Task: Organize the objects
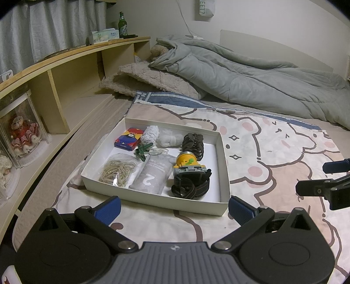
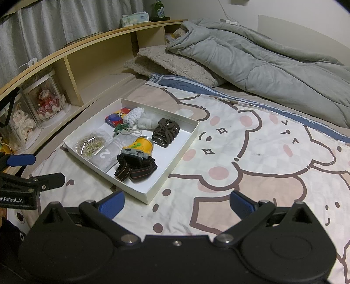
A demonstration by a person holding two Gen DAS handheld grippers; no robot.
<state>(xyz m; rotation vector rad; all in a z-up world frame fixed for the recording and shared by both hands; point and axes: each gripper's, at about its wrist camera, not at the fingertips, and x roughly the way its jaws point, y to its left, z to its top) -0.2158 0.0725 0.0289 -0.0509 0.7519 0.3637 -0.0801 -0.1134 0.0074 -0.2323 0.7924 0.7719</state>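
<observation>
A white shallow box [image 1: 225,157] [image 2: 161,177] lies on the bear-print blanket. It holds a yellow headlamp with a black strap [image 1: 188,166] [image 2: 137,150], a dark hair claw [image 1: 193,143] [image 2: 165,132], a grey pouch marked 2 [image 1: 151,174] [image 2: 107,156], a bag of rubber bands [image 1: 117,170] [image 2: 90,144], a red-blue card box [image 1: 129,138] [image 2: 114,116], green clips [image 1: 142,150] [image 2: 120,129] and white cloth bundles [image 1: 160,135] [image 2: 140,119]. My left gripper [image 1: 174,210] is open and empty, just in front of the box. My right gripper [image 2: 177,204] is open and empty, right of the box's near corner.
A wooden shelf unit [image 1: 72,72] [image 2: 91,63] runs along the left, with dolls in clear cases [image 1: 21,133] [image 2: 47,102], a tissue box [image 2: 135,18] and a green bottle [image 1: 122,21]. A grey duvet [image 1: 251,76] [image 2: 262,61] and a pillow [image 1: 148,78] lie behind.
</observation>
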